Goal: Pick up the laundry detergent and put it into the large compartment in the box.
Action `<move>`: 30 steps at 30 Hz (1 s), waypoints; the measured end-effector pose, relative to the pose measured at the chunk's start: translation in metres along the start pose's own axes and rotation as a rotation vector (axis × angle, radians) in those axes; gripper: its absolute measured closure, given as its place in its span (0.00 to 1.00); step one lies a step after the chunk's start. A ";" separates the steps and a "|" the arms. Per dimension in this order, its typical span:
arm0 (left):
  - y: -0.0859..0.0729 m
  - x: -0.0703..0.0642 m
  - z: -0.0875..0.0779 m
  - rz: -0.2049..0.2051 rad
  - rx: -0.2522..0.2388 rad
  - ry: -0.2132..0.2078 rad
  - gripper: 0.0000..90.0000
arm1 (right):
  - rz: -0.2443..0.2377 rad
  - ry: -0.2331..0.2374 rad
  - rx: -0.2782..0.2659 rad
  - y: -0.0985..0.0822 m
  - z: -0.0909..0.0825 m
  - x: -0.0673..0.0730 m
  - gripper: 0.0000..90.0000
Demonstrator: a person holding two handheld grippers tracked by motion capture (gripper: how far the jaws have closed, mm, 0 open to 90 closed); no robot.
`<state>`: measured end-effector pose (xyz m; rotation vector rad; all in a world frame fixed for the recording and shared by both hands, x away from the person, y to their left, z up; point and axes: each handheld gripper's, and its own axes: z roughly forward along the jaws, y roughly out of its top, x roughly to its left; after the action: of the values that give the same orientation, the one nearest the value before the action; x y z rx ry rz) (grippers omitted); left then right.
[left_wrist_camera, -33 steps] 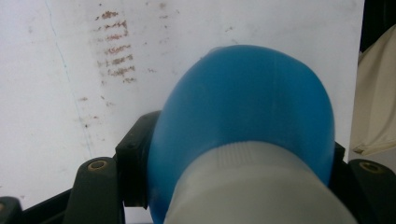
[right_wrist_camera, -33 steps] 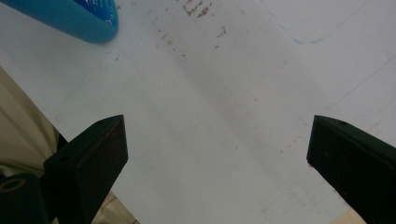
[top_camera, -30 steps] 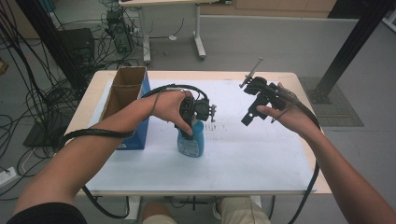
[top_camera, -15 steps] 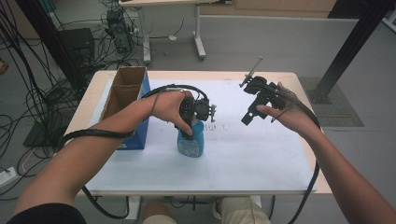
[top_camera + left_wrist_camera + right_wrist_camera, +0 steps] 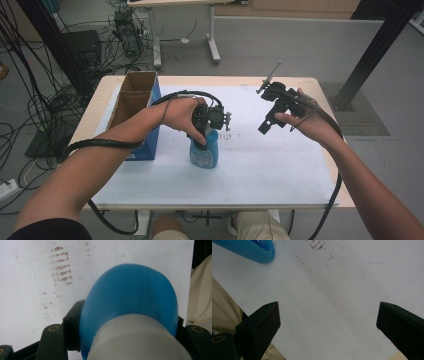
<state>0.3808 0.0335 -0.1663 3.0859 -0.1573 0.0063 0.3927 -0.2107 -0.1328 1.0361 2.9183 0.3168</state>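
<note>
The upright blue bottle [image 5: 204, 152], near the tabletop's middle, is clamped at its neck by the left gripper [image 5: 202, 145], while the right gripper [image 5: 266, 125] is held wide open and empty toward the right edge.

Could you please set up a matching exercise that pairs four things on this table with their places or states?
Things:
1. blue bottle
2. cardboard box
3. left gripper
4. right gripper

Places or states:
A. held above the sheet, jaws wide apart
B. shut on the bottle's neck
C. upright on the white sheet
D. at the table's left edge, open at the top

Pairs: 1-C, 2-D, 3-B, 4-A
</note>
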 end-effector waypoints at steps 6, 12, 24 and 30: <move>0.002 0.000 0.000 -0.002 0.006 0.000 0.40 | 0.003 0.000 -0.005 -0.001 0.000 0.000 0.06; 0.002 0.000 0.000 -0.004 0.006 -0.001 0.40 | 0.003 0.002 -0.004 -0.001 0.000 0.000 0.06; 0.001 0.000 0.000 -0.014 0.006 -0.003 0.40 | -0.002 0.001 -0.007 -0.001 0.001 0.000 0.06; 0.001 0.000 0.000 -0.016 0.006 -0.003 0.40 | 0.001 0.002 -0.006 0.001 0.002 0.001 0.06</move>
<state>0.3807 0.0324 -0.1661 3.0931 -0.1323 0.0020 0.3926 -0.2095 -0.1346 1.0367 2.9168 0.3270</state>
